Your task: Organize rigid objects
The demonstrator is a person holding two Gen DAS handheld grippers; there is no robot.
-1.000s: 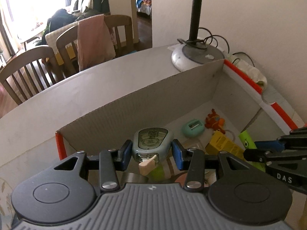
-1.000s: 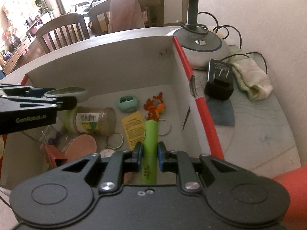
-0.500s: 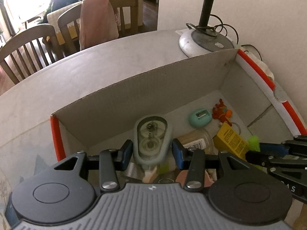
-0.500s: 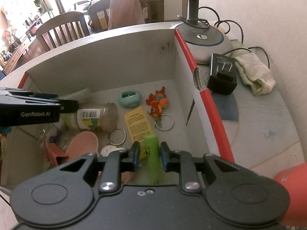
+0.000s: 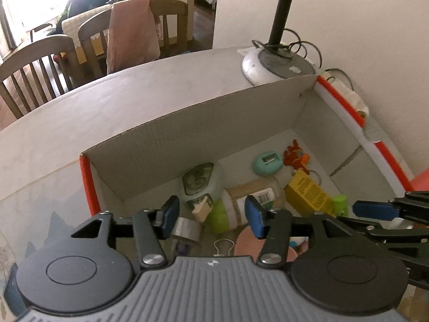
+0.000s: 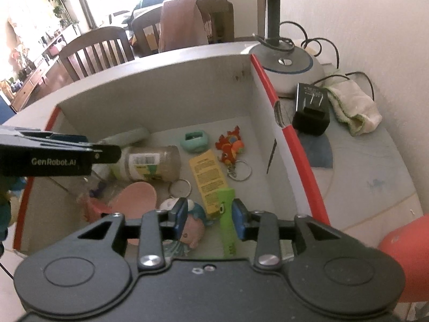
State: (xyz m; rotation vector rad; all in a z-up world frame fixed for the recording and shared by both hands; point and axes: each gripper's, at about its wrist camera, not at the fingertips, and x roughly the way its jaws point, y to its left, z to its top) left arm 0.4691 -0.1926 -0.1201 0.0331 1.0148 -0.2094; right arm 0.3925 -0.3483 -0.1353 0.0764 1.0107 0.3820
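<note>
1. Cardboard box (image 6: pixel 161 99) with red edges sits on the tabletop (image 5: pixel 107 112); most small items already lie inside it.
2. Left tongs (image 5: pixel 211 216) released, pads spread wide, nothing between them, hovering over the box's left part.
3. Grey-green case (image 5: pixel 201 179) lies on the box floor by the far wall, just ahead of the left tongs, touching the jar (image 5: pixel 254 196).
4. Right tongs (image 6: pixel 209 218) parted; green tube (image 6: pixel 226 220) lies between the pads close to the right one. No clear grip, so it looks let go, resting on the box floor.
5. Also in the box: yellow card (image 6: pixel 207 179), orange keychain (image 6: pixel 230 145), teal sharpener (image 6: pixel 195 141), pink lid (image 6: pixel 134 197), fish toy (image 6: pixel 191 230), binder clip (image 5: pixel 222 245), tape roll (image 5: pixel 187 232).
6. Outside the box: adapter (image 6: pixel 311 112), cloth (image 6: pixel 354 110), lamp base (image 6: pixel 287 69); orange-red object (image 6: pixel 402 257) at the right edge, can't tell what it is.
7. Progress: judged far along, both tongs free with their items in the box. Left, perhaps: the adapter, if it counts; cloth isn't rigid.
</note>
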